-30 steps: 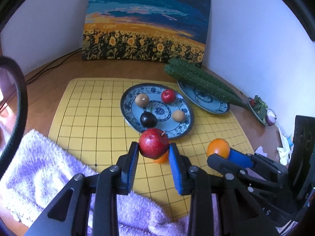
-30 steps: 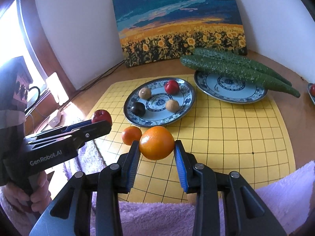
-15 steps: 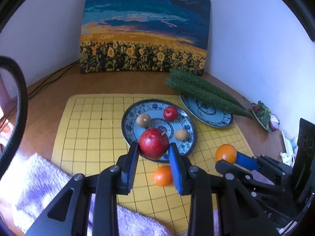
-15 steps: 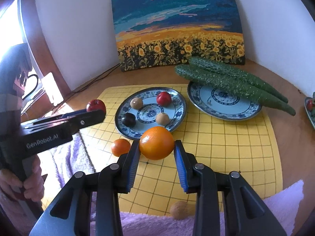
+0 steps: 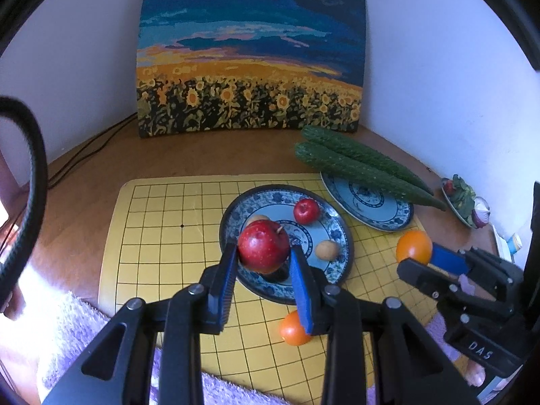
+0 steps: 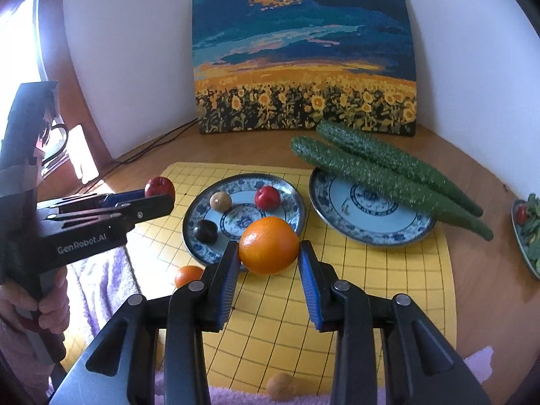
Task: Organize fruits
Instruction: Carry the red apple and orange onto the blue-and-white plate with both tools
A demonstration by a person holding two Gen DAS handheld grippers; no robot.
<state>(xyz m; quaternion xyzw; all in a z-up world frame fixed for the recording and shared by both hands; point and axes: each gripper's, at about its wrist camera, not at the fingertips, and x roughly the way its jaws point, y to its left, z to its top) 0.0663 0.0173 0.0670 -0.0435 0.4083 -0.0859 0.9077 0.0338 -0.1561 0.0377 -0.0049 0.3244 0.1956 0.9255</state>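
Both grippers, left (image 5: 263, 263) and right (image 6: 268, 263), tilt down, jaws clamped.

Both wrist fisheyes look down-forward, close over the yellow grid mat (image 5: 162, 236); both share the fruit plate (image 6: 290, 199) and painting (image 5: 251, 50).

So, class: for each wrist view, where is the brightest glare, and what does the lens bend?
Left wrist view: sunlight washes out the purple towel at lower left; the painting bulges. Right wrist view: the window at upper left blows out white; the yellow grid mat curves.
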